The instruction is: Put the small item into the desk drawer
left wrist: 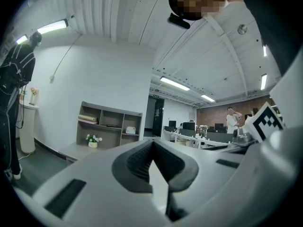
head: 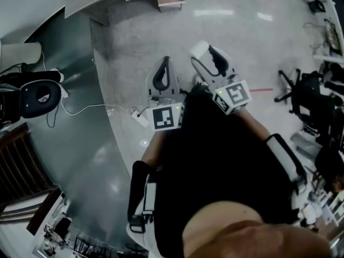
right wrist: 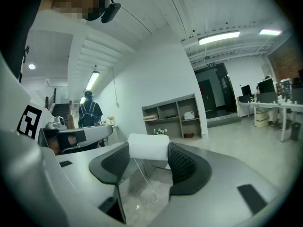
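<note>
At the left of the head view a dark curved desk [head: 80,144] carried a black headset [head: 40,98], and a thin white cable [head: 86,108] trailed off the desk's edge. Just right of the desk, above the pale floor, the left gripper [head: 164,71] was held level, its jaws clenched tip to tip on nothing. Its own view showed only a gap narrowing up to the touching pads, with a grey shelf [left wrist: 110,126] against the far wall. Beside it to the right, near the frame's centre, the right gripper [head: 208,55] tilted slightly downward and grasped the small white roll [head: 199,49] by its ends. Both pads pressed on it with the jaws spread wide, and the roll hung over the floor, apart from the desk. Further right stood a black office chair [head: 301,93].
</note>
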The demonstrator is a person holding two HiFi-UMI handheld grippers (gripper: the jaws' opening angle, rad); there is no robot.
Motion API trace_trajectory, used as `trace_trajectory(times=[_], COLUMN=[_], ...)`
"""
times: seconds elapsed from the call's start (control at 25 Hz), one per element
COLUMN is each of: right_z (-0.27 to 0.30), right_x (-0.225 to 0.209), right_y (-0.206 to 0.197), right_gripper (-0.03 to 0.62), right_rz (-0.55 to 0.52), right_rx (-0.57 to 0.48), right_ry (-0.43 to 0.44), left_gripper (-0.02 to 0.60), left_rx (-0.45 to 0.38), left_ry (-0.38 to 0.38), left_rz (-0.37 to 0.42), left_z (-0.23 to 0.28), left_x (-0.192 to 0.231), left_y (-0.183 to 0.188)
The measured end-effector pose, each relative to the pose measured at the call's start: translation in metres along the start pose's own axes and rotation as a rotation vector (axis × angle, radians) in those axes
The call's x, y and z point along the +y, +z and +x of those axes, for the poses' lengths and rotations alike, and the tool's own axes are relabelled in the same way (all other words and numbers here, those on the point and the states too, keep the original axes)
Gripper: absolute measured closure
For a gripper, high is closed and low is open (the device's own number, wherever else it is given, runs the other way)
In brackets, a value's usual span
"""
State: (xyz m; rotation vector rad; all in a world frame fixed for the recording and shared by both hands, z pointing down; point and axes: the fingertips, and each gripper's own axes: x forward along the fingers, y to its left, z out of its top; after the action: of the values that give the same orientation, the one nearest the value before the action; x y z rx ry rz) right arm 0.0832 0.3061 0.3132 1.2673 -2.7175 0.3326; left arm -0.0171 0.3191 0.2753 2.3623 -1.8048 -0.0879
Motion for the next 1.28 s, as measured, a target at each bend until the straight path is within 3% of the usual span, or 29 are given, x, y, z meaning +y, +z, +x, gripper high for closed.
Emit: trace_trajectory(times=[0.72, 1.28], right_z=[0.024, 0.055], right_x=[0.039, 0.001], right_y=[-0.010, -0.005], right_gripper=[0.339, 0.339], right_rz=[0.016, 0.018], right_rx=[0.015, 0.015], right_ry=[-0.069, -0.060], left_gripper=[0.586, 0.586], left_rx=[0.022, 0.029], left_ry=[-0.046, -0.018], left_rz=[-0.032, -0.038], left_z=[-0.024, 0.014], left_x=[0.049, 0.053], left_y=[-0.009, -0.013])
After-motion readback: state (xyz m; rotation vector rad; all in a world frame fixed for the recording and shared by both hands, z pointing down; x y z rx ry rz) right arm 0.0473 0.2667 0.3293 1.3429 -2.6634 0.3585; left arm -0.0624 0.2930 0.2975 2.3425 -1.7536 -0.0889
